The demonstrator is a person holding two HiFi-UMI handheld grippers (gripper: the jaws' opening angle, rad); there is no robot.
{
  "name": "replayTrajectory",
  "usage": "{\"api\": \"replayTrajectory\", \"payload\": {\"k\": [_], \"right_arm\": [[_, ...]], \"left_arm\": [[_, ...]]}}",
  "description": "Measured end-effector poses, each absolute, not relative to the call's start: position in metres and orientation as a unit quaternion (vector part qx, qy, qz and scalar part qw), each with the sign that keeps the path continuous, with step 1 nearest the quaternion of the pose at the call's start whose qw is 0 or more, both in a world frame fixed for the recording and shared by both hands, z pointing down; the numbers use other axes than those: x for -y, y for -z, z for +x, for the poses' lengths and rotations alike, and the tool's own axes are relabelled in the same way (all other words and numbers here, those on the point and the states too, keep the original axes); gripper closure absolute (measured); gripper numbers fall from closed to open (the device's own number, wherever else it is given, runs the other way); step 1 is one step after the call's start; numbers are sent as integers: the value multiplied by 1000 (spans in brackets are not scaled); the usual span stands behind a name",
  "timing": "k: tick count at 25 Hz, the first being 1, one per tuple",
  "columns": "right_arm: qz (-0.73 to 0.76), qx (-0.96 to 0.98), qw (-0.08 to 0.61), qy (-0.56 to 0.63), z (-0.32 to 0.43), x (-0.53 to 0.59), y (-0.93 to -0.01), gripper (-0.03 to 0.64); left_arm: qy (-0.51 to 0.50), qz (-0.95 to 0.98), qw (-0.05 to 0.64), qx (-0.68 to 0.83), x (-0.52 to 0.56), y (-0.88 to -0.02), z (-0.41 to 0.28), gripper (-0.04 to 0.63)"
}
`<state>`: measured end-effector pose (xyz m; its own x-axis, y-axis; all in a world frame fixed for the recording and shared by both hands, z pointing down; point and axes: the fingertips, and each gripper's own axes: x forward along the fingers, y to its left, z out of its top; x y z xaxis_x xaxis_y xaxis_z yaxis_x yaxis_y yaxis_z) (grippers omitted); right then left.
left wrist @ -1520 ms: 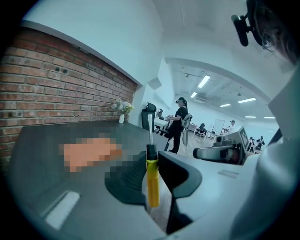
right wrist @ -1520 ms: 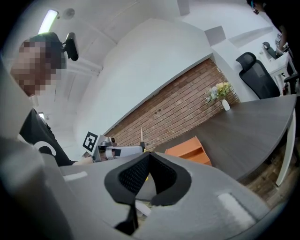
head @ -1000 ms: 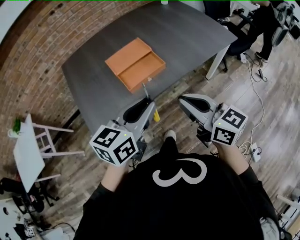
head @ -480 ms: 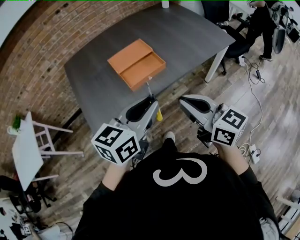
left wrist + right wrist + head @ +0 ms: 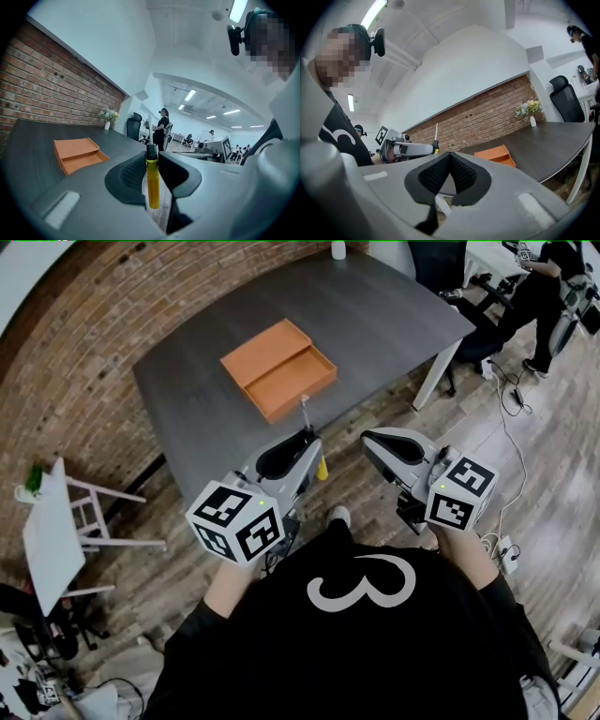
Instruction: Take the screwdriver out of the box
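Holding the screwdriver [image 5: 153,185] upright in the left gripper [image 5: 152,161], with jaws partway closed on its yellow handle and the metal shaft poking up. Well clear of the orange box [image 5: 267,352], hanging just off the near edge of the dark table [image 5: 375,315]. Open box sitting further back on that tabletop. Right gripper [image 5: 450,161] squeezed fully together on nothing, just beside the left
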<state>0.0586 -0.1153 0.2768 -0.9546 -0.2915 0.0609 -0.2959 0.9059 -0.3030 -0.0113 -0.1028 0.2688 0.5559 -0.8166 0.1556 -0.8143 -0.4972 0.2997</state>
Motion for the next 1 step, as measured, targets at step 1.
{"api": "replayTrajectory", "payload": {"k": [1], "right_arm": [[150, 976, 8, -156, 58, 116, -277, 617]], "left_arm": [[2, 865, 172, 471, 104, -269, -12, 494]]}}
